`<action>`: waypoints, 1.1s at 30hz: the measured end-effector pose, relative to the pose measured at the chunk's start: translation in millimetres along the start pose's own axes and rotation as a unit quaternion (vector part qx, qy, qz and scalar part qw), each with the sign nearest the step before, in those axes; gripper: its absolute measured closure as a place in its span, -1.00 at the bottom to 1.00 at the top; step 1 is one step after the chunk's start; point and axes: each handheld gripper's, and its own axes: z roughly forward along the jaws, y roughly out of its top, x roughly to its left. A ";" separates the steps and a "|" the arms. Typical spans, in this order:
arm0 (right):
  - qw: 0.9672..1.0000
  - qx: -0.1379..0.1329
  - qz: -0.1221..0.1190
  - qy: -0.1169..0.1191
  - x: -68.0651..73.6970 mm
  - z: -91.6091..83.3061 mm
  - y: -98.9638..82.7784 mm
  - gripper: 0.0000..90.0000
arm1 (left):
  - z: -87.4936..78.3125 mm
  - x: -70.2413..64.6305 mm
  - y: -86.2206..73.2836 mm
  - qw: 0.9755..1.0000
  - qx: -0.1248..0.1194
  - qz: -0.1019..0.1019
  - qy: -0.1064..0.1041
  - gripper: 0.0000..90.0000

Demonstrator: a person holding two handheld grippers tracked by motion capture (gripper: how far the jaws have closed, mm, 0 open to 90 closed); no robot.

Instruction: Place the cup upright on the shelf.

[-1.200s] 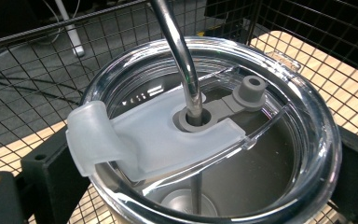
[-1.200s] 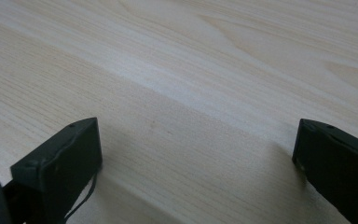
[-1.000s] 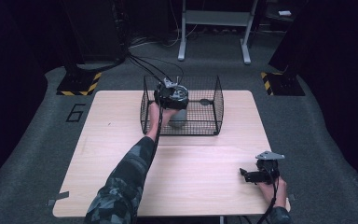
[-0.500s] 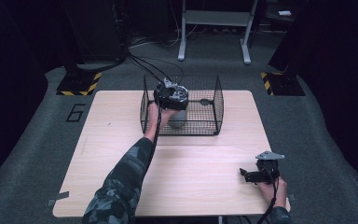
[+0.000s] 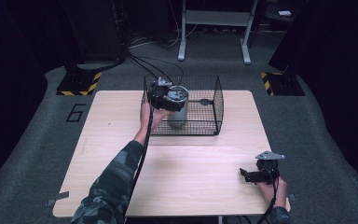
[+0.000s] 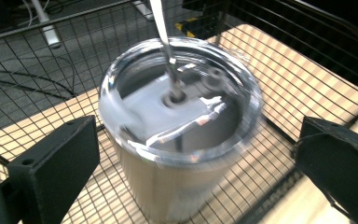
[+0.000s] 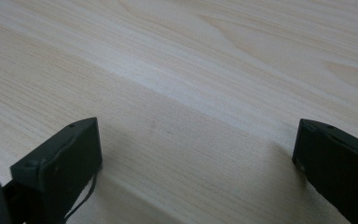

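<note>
Both grippers' fingers wide, empty | left gripper [image 6: 186,154] straddles blurred tumbler [image 6: 179,121], seemingly untouched | basket [image 5: 216,100] rim close

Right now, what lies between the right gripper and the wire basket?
Only bare wooden table separates the right gripper from the wire basket, per the high view.

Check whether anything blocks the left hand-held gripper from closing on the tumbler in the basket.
Nothing visible does. The left hand-held gripper is open, one jaw on each side of the tumbler inside the wire basket.

See one readable mark: numeral "6" [image 5: 76,112] on grey floor [image 5: 32,135], left of desk [image 5: 116,140]. Nothing else legible.
</note>
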 end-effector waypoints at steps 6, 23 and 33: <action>1.000 0.000 0.000 0.000 -0.1 0.0 0.0 -0.98 | -29.1 -8.8 -5.9 1.000 -0.003 0.022 -0.015 -1.00; 1.000 0.000 0.001 0.000 0.1 -0.1 -0.1 -0.98 | -101.8 -9.4 -52.3 0.999 -0.006 0.045 -0.002 -1.00; 1.000 0.000 0.001 0.000 0.1 -0.1 -0.1 -0.98 | -126.5 -1.8 -101.0 0.999 0.005 0.036 0.026 -1.00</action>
